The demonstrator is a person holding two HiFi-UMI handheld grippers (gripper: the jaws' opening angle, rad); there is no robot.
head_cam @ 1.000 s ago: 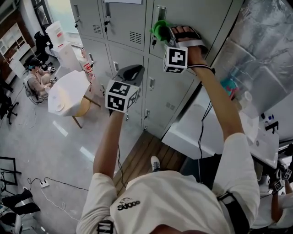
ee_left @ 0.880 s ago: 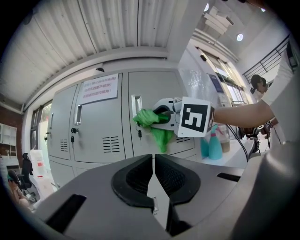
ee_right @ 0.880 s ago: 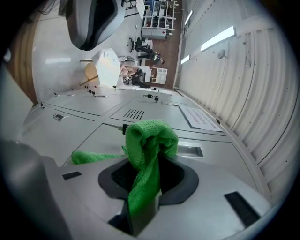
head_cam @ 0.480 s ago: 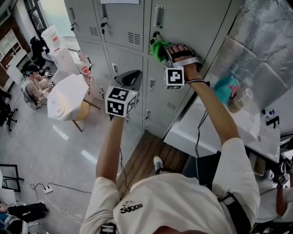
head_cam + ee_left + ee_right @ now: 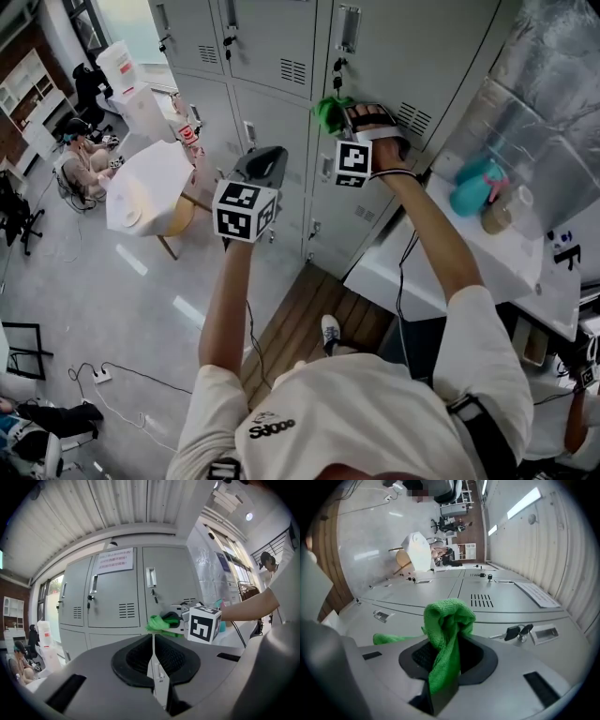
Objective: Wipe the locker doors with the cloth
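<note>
The right hand-held gripper (image 5: 443,679) is pinching the cloth (image 5: 446,634), its jaws closed on a fold of it. The cloth is bright green with a fine looped pile. It bunches into a rounded hump above the jaws, one strip hangs down between them, and a flatter tail trails off to one side. In the head view the cloth (image 5: 330,112) sits at the tip of the right hand-held gripper (image 5: 361,127), held at the grey locker door (image 5: 422,47). It is below the keys (image 5: 336,67) hanging in the lock and beside the vent slots (image 5: 412,120). Actual contact with the metal cannot be made out. The left hand-held gripper (image 5: 153,667) has its jaws pressed together with nothing between them, and it is raised near the neighbouring doors (image 5: 258,169).
</note>
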